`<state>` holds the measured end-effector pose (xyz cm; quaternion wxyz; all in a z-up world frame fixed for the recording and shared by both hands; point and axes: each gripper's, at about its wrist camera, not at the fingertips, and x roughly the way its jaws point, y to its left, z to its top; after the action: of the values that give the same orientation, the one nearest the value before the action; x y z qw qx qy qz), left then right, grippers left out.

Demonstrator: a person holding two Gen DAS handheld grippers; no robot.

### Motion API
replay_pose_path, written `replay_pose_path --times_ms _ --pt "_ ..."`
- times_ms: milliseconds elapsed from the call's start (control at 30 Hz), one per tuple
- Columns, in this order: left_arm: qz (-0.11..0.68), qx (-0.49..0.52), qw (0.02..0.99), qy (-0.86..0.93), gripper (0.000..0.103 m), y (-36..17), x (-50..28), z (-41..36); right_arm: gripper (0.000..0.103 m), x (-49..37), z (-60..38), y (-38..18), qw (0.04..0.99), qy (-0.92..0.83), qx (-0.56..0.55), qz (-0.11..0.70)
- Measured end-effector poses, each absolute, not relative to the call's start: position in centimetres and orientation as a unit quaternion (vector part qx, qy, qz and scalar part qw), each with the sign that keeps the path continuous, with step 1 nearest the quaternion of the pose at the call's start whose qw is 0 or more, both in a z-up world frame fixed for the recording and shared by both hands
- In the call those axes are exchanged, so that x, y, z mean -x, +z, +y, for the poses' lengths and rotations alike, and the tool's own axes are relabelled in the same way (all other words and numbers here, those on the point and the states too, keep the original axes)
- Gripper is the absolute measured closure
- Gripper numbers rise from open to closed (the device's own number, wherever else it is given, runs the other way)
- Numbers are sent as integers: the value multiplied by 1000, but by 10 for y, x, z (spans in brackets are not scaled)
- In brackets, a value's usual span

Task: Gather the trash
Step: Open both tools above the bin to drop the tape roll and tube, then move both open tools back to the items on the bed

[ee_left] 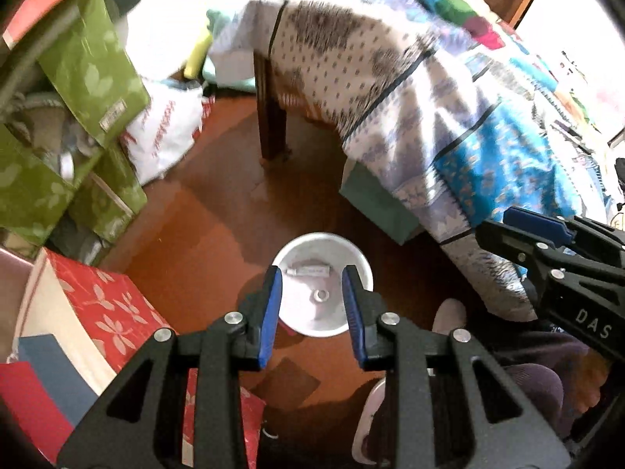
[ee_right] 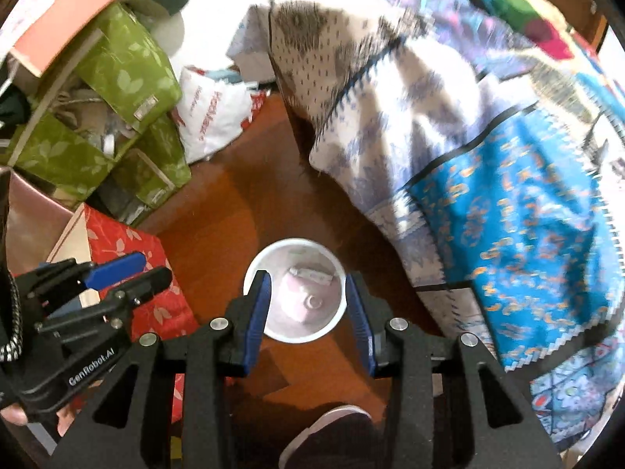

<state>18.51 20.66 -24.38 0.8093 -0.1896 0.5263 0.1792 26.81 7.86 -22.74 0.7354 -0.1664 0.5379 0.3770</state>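
A white round bin point(ee_left: 323, 312) stands on the brown wooden floor, straight below both grippers; it also shows in the right wrist view point(ee_right: 300, 328). A small white tube point(ee_left: 308, 271) lies inside it, also seen in the right wrist view point(ee_right: 312, 274). My left gripper point(ee_left: 312, 312) is open and empty, high above the bin. My right gripper point(ee_right: 308, 314) is open and empty above the bin too. The right gripper shows at the right of the left wrist view point(ee_left: 547, 250), and the left gripper at the left of the right wrist view point(ee_right: 97, 293).
A bed with a patterned quilt point(ee_left: 449, 117) fills the right side, with a dark wooden leg point(ee_left: 273, 117). Green fabric boxes point(ee_left: 90, 66), a red floral box point(ee_left: 105, 305) and a white plastic bag point(ee_left: 164, 129) crowd the left. A person's slippered foot point(ee_right: 332, 437) is near the bin.
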Motion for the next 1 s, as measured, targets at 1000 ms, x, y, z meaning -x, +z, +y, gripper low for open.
replay_pose_path --times_ms 1000 --pt "321 54 944 54 55 -41 -266 2 67 -281 -156 -36 921 261 54 283"
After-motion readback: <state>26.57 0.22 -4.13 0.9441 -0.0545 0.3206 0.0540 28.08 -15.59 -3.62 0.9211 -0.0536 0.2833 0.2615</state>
